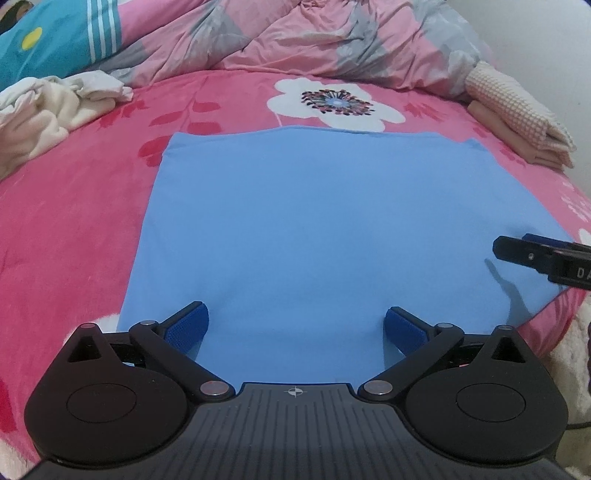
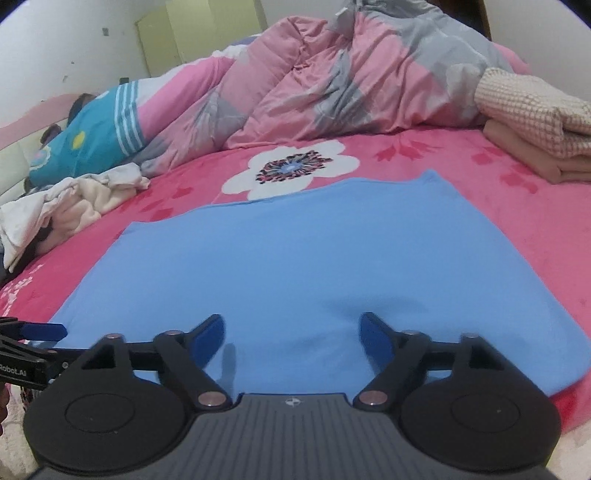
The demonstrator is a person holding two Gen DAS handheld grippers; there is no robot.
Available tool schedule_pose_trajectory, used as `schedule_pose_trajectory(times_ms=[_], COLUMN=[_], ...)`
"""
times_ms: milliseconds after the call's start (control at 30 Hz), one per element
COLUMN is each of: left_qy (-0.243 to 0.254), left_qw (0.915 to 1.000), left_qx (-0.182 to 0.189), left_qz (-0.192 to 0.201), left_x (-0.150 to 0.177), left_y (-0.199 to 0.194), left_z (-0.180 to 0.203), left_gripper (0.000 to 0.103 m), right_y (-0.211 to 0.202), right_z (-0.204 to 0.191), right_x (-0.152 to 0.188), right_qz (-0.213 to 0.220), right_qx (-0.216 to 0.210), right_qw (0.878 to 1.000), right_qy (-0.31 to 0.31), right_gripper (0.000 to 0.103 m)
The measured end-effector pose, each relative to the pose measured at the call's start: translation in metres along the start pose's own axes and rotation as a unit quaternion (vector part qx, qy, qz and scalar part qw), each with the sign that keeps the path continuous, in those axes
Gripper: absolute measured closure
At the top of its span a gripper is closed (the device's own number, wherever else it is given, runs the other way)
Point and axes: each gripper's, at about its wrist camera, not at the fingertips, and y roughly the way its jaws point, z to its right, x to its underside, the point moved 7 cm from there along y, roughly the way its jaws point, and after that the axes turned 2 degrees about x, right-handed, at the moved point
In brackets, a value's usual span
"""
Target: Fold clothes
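Lying flat and smooth on the bed, the blue garment (image 1: 332, 229) covers the near middle of the pink flowered bedspread (image 1: 74, 229), its far edge touching the big white flower print (image 1: 334, 101). The left hand-held gripper (image 1: 295, 326) hovers over the garment's near edge with its jaws spread wide and nothing between them; the right hand-held gripper (image 2: 291, 338) is likewise wide apart and empty over the near right part of the cloth. Only the left wrist view shows the right tool from the side, low above the garment's right edge, while the right wrist view catches the left tool at its lower left. That right view alone takes in the room: a white wall (image 2: 55, 48) and a pale yellow-green door (image 2: 195, 33) beyond the bed. Both views show a rumpled pink and grey quilt (image 1: 295, 40) at the far side, a crumpled cream garment (image 1: 55, 107) at left, and a folded stack of checked and peach cloth (image 1: 517, 122) at right, all apart from the blue piece.
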Motion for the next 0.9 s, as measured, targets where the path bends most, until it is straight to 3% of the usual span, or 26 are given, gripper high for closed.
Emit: schedule_pose_trajectory(times_ms=[233,367,900], left_qy=[-0.005,-0.009,-0.030], left_qw=[0.9999,0.9999,0.9993], left_qx=[-0.005,-0.006,-0.010], left_qz=[-0.008,-0.011,-0.018], left_x=[-0.001,-0.002,-0.003], left_y=[0.001,0.002,0.003], left_z=[0.000,0.000,0.000], left_gripper=[0.000,0.000,0.000], right_y=[-0.003,0.013,0.021], right_z=[-0.004,0.002,-0.018], right_x=[-0.015,-0.009,0.004], right_qz=[0.016,-0.017,-0.029], right_qx=[0.008,0.010,0.062], right_qw=[1.000,1.000,0.996], right_qy=[0.008,0.021,-0.059], right_gripper=[0.008,0.001,0.000])
